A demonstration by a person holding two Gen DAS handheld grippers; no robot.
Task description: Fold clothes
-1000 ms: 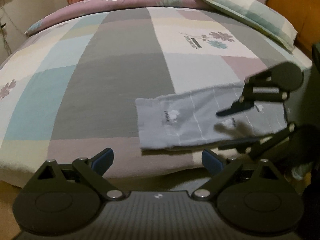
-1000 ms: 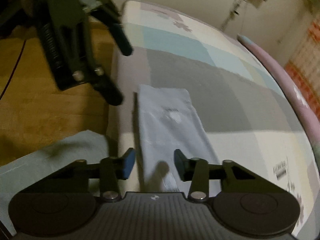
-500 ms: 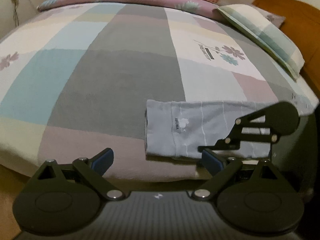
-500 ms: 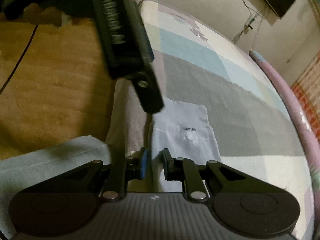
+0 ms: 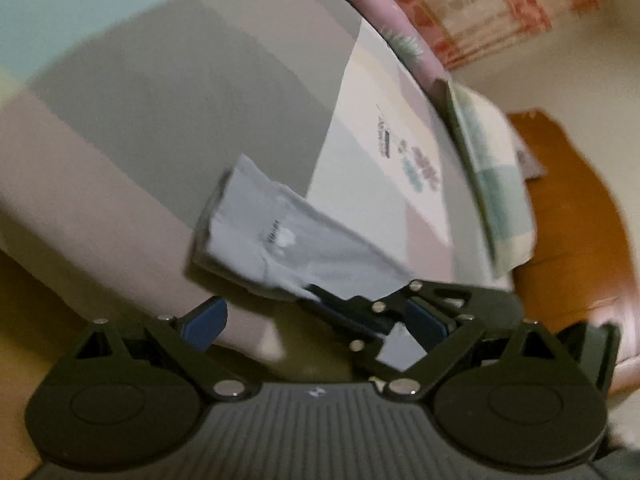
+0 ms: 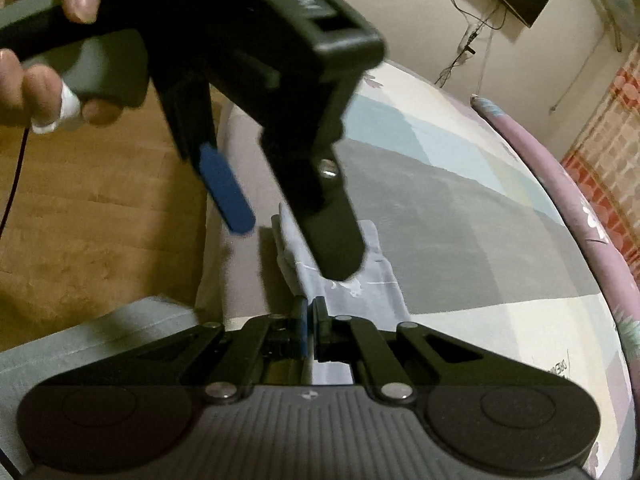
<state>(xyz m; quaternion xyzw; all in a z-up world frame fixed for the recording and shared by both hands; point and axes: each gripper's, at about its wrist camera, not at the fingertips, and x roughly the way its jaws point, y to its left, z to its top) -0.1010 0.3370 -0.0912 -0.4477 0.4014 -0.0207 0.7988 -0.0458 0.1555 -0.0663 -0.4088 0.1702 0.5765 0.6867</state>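
Observation:
A folded light grey garment (image 5: pixel 288 240) with a small white print lies near the front edge of the bed (image 5: pixel 120 128); it also shows in the right wrist view (image 6: pixel 360 296). My right gripper (image 6: pixel 310 316) is shut on the garment's near end and shows in the left wrist view (image 5: pixel 320 298) pinching the cloth. My left gripper (image 5: pixel 316 320) is open and empty, just off the bed edge in front of the garment; in the right wrist view it (image 6: pixel 288 236) hovers over the garment's far part.
A patchwork bedspread covers the bed. A pillow (image 5: pixel 492 184) lies at the far right by a wooden headboard (image 5: pixel 576 208). A wooden floor (image 6: pixel 92 208) runs along the bed. A grey cloth (image 6: pixel 80 344) lies low at left.
My right gripper has closed on the garment's near end. My left gripper has swung closer and tilted, now over the garment. The garment's edge looks slightly lifted.

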